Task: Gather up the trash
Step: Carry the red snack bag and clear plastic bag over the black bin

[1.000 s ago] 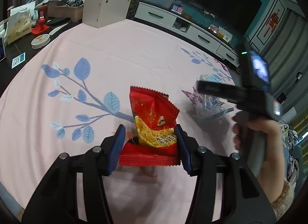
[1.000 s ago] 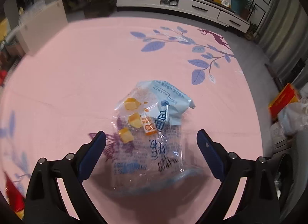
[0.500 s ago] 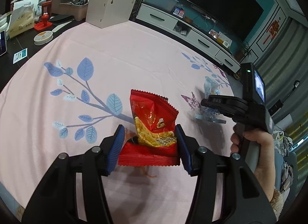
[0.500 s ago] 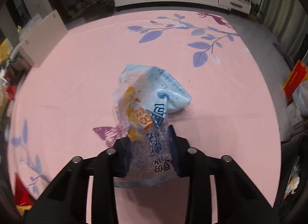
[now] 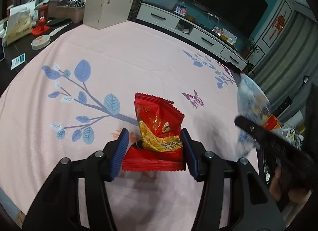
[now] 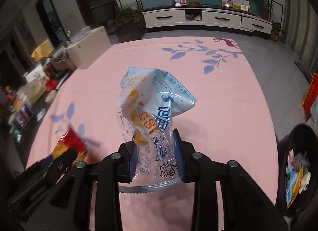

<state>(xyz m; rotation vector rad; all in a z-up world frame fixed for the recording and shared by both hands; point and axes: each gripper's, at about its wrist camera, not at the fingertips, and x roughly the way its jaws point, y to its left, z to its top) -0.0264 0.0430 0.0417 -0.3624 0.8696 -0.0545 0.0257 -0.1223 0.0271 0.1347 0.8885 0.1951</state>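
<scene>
A red and yellow snack bag (image 5: pixel 158 131) sits between the blue pads of my left gripper (image 5: pixel 154 152), which is shut on its lower part above the pink tablecloth (image 5: pixel 139 56). My right gripper (image 6: pixel 156 157) is shut on a clear and light-blue plastic wrapper (image 6: pixel 153 108) and holds it up off the table. The wrapper also shows blurred at the right of the left wrist view (image 5: pixel 252 100). The red bag shows blurred at the lower left of the right wrist view (image 6: pixel 68 147).
A black bin (image 6: pixel 298 169) holding wrappers stands off the table's right edge. A white box (image 5: pixel 105 10) and desk clutter (image 5: pixel 21 24) lie at the far left. A TV cabinet (image 6: pixel 206 20) lines the back wall.
My right gripper closed on the clear wrapper and has lifted it off the cloth, moving right and toward me. My left gripper stays shut on the red bag.
</scene>
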